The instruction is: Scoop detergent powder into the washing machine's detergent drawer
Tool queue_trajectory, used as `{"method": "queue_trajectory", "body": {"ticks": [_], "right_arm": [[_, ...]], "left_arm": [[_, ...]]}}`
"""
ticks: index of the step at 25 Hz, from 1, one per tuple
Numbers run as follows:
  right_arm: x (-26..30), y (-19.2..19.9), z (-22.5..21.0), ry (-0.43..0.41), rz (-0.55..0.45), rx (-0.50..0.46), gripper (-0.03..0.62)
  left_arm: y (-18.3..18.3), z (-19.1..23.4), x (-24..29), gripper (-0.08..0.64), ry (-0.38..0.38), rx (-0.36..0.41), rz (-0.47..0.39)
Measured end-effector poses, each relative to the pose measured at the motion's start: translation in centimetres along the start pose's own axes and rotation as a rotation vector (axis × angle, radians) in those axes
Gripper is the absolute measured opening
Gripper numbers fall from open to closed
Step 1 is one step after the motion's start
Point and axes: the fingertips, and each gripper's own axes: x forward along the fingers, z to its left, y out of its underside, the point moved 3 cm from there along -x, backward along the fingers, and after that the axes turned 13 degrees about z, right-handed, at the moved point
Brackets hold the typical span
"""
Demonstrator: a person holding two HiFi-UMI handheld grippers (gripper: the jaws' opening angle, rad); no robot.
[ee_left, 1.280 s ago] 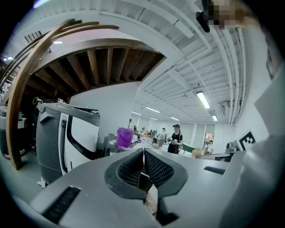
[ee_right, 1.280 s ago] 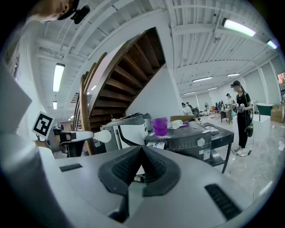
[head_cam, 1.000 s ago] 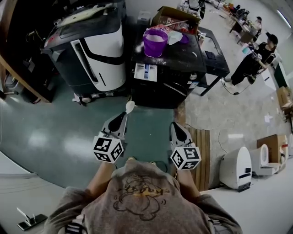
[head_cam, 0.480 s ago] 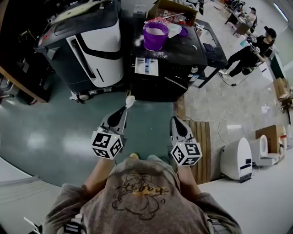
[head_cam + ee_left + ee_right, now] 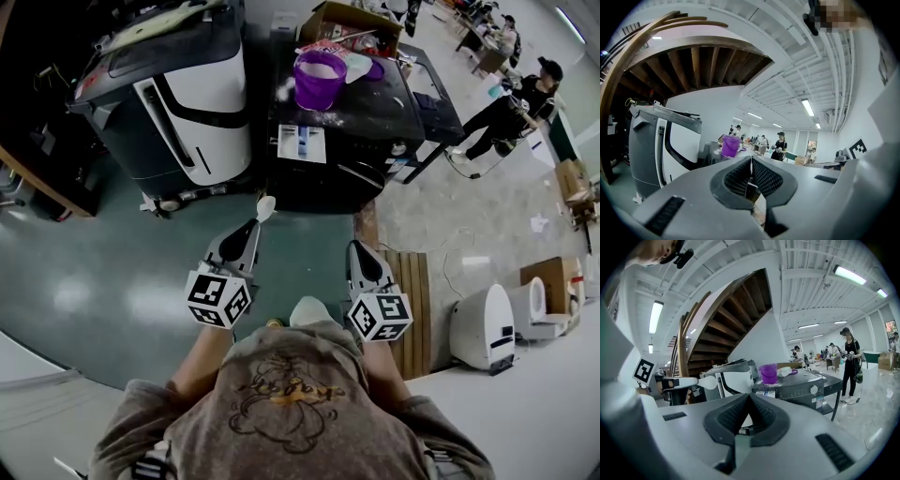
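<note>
Left gripper (image 5: 253, 227) pinched on the white scoop (image 5: 266, 207) handle, bowl forward (load unreadable). Purple tub (image 5: 319, 79) and open drawer (image 5: 302, 143) on black washer (image 5: 375, 112), well ahead. Right gripper (image 5: 359, 249) closed, empty. Risk: thin handle rolls in grip, powder misses drawer.

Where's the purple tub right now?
In the head view, the purple tub stands top centre on the black washing machine, just beyond its detergent drawer and in front of a cardboard box.
</note>
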Motion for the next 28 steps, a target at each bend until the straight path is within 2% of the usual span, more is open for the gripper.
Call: {"method": "queue_trajectory", "body": {"ticks": [16,28], "right_arm": [[3.6,-1.1,-1.6,0.011,0.001,-0.003,-0.006],[9.6,-4.4,-5.3,-0.016,-0.015,-0.006,-0.006]], "left_arm": [[-0.8,2.2,3.4,0.023,0.002,0.007,0.000],[-3.2,4.7,9.1,0.023,-0.026,0.011,-0.015]]}}
